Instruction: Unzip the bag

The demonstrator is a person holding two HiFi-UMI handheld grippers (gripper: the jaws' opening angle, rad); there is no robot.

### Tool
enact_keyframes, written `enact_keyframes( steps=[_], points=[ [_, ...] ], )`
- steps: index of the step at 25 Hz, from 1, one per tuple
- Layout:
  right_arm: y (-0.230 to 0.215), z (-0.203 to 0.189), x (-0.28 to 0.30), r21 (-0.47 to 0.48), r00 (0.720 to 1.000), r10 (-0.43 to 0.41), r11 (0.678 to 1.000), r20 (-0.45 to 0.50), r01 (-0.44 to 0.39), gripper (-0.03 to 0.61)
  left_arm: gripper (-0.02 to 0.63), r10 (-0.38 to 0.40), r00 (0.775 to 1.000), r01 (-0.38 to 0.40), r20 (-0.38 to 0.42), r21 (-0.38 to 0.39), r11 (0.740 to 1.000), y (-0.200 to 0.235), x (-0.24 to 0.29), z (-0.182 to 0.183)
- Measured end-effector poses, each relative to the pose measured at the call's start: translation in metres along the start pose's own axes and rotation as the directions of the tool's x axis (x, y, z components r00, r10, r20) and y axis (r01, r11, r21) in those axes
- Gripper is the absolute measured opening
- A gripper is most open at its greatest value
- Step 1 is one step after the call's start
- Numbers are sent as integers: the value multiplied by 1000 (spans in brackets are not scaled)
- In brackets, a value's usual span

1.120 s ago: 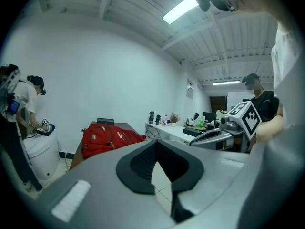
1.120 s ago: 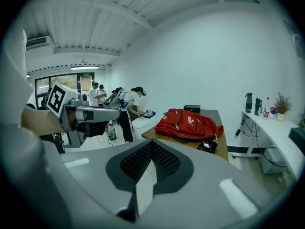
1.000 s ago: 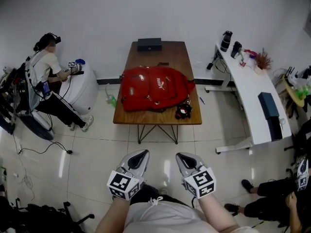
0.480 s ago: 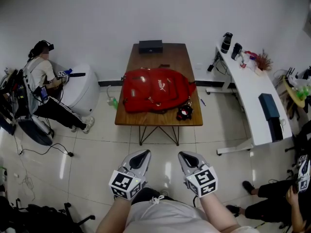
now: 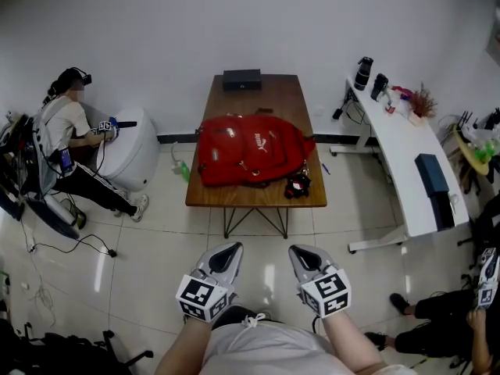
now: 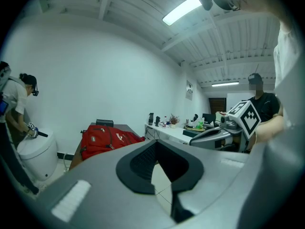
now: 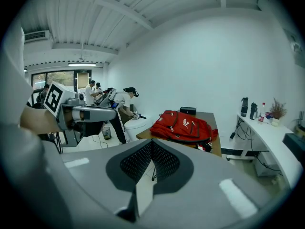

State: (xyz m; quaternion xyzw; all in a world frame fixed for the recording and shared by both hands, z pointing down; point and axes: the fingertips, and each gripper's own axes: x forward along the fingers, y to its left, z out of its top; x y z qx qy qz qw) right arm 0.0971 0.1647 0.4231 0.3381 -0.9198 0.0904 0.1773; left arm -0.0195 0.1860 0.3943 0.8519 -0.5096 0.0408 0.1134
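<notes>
The red bag [image 5: 251, 150] lies zipped on the tabletop [image 5: 258, 92], well ahead of the left gripper [image 5: 228, 248] and right gripper [image 5: 300, 251]. Both have their fingers pressed together on nothing. The bag lies where it did a second ago, and both grippers hang low as before.

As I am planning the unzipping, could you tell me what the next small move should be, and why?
Probably step toward the table: the left claw and right claw are shut, empty and well short of the red backpack lying on it.
</notes>
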Motion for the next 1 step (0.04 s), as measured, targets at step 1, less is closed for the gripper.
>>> enact_keyframes(
  steps=[1],
  points=[
    [-1,0,1,-1,1000,-3,1000,0,3,3,6,0,1000,0,1,0,1000,1,1,1]
  ],
)
